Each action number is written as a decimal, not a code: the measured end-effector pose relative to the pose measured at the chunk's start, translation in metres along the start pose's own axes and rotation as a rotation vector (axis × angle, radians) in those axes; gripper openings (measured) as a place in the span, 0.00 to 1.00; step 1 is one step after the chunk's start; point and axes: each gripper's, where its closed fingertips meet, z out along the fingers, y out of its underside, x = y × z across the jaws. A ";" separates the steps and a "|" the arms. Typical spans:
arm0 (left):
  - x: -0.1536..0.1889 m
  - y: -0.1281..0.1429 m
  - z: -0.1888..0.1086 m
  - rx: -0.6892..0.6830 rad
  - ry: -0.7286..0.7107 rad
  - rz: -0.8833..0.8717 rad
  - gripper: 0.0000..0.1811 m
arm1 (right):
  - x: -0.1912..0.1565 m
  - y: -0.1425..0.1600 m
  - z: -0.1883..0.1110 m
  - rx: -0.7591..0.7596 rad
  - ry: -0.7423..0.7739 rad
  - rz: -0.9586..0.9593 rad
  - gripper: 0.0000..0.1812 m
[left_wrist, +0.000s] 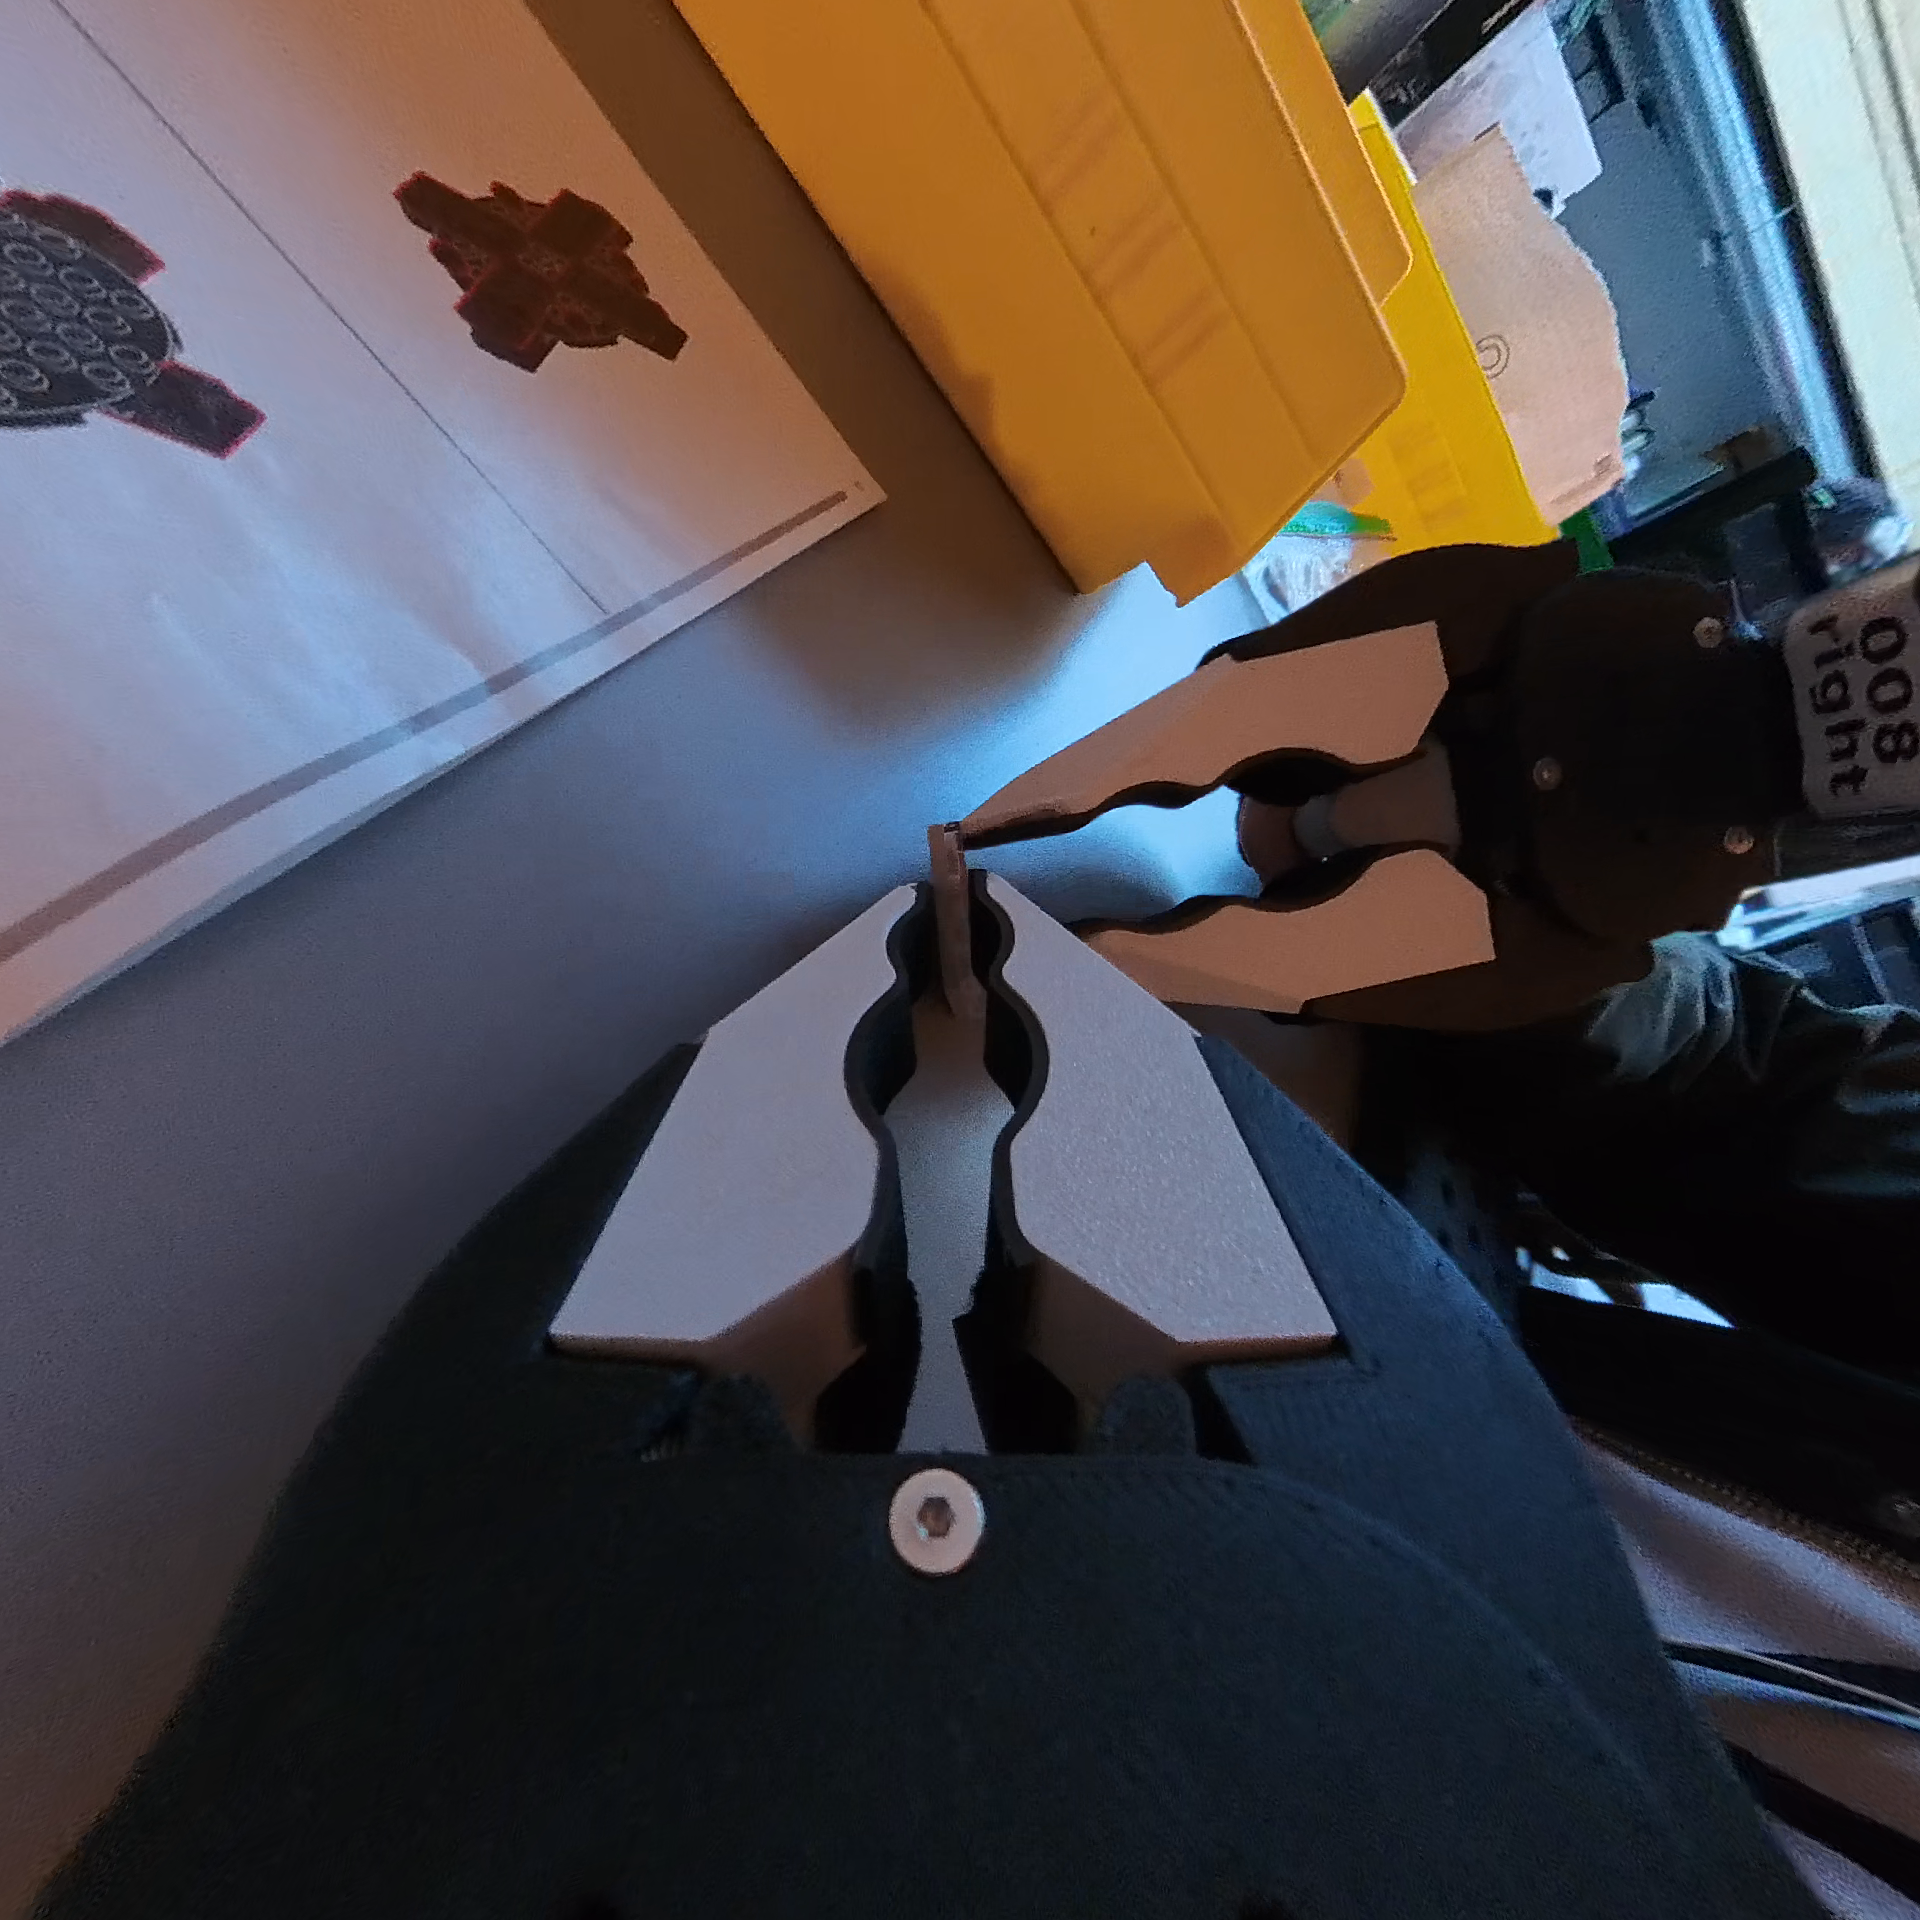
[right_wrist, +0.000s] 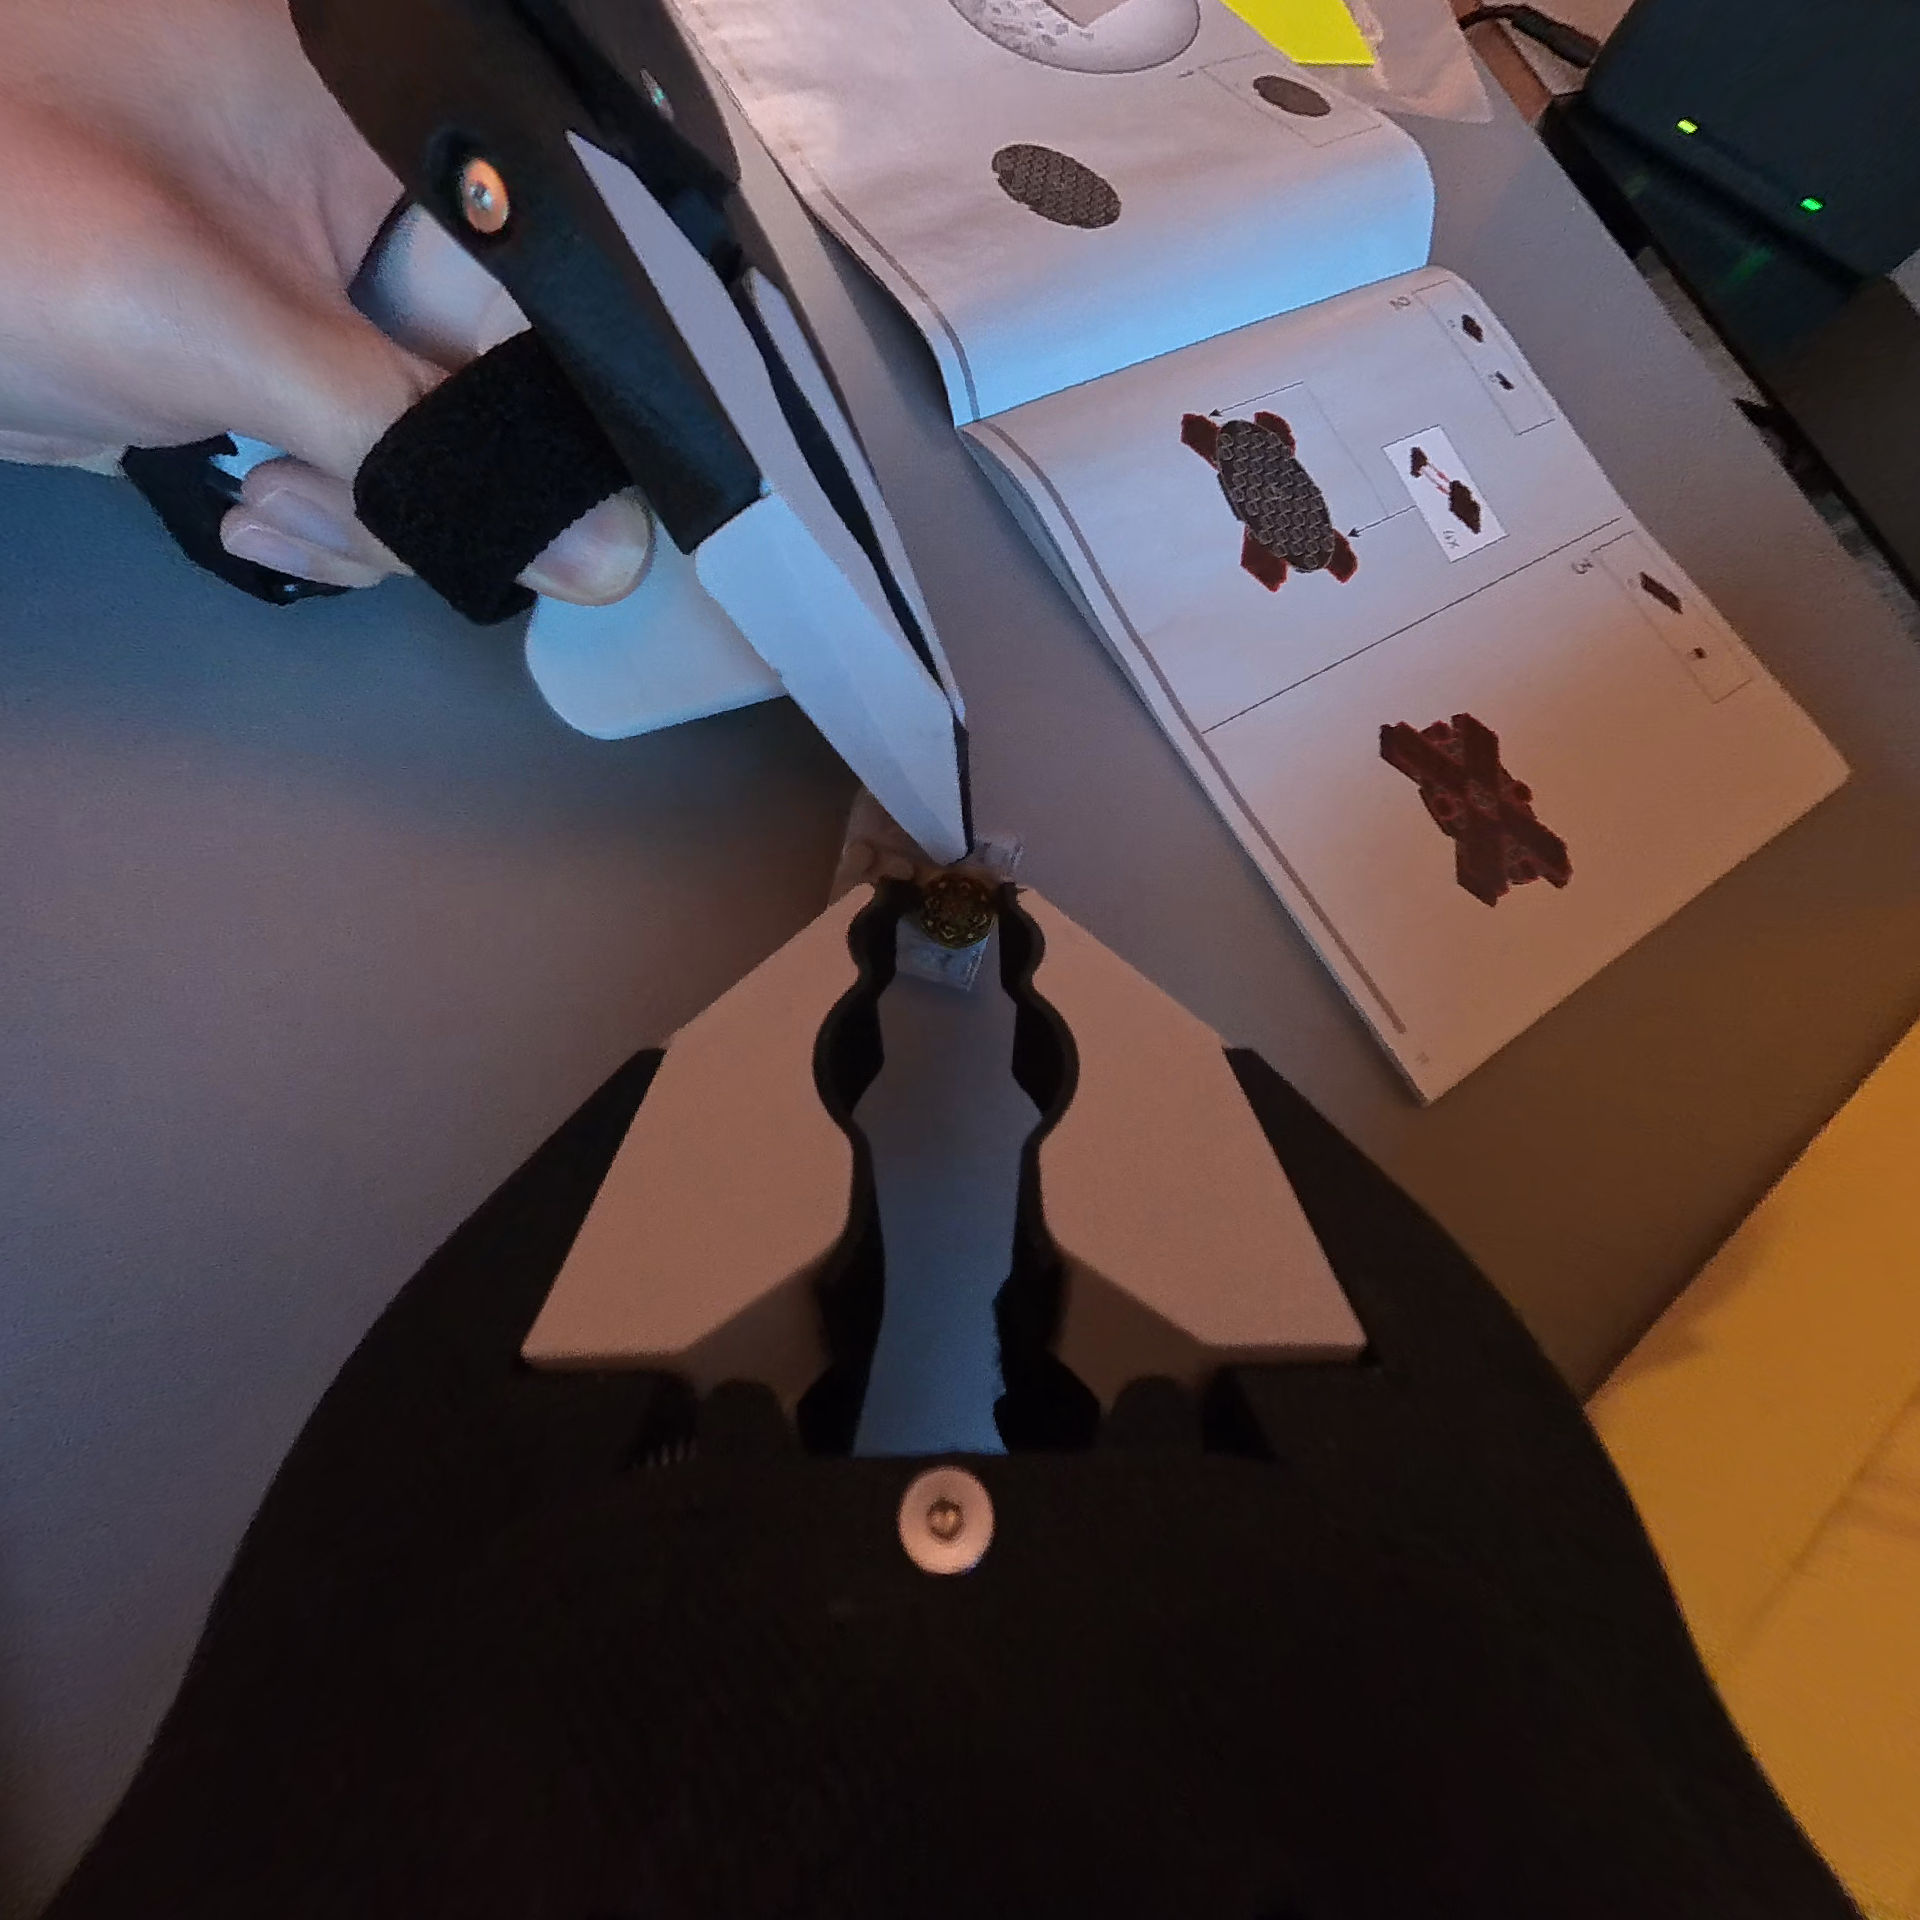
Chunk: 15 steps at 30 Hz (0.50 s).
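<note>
L tongs clenched on a small piece. From the L wrist cam it's edge-on, a thin sliver pinched right at the tips and poking just past them. R tongs come in from the side, tips-first. The upper finger tip touches the far end of the piece; the lower finger runs behind the L tongs' own finger, so contact there is hidden.

R wrist cam: R tongs sit w/ jaws a little apart. The small piece is right btwn the tips, showing a round brass-coloured studded face w/ pale grey bits around it. Can't tell if the R tongs are pressing on it or just flanking it. L tongs slant down from above-left, tips together at the piece's far edge, a hand wrapped round the handle w/ a black strap over one finger.

All this hangs above the grey tabletop; whether the piece touches it, can't say. An open booklet w/ dark red and grey diagrams lies beyond the R tongs, off to their right side. A yellow bin sits ahead of the L tongs, past the booklet edge. A black box w/ green lights is well apart, far right.
</note>
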 end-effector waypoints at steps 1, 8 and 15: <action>0.000 0.001 0.000 -0.004 -0.011 0.015 0.03 | -0.001 0.000 0.000 -0.002 -0.006 -0.005 0.12; 0.002 0.002 0.001 -0.010 -0.019 0.034 0.03 | 0.000 0.000 -0.001 -0.008 -0.012 -0.035 0.10; 0.001 0.003 0.001 -0.017 -0.020 0.042 0.02 | 0.000 0.001 -0.002 0.017 -0.056 -0.041 0.08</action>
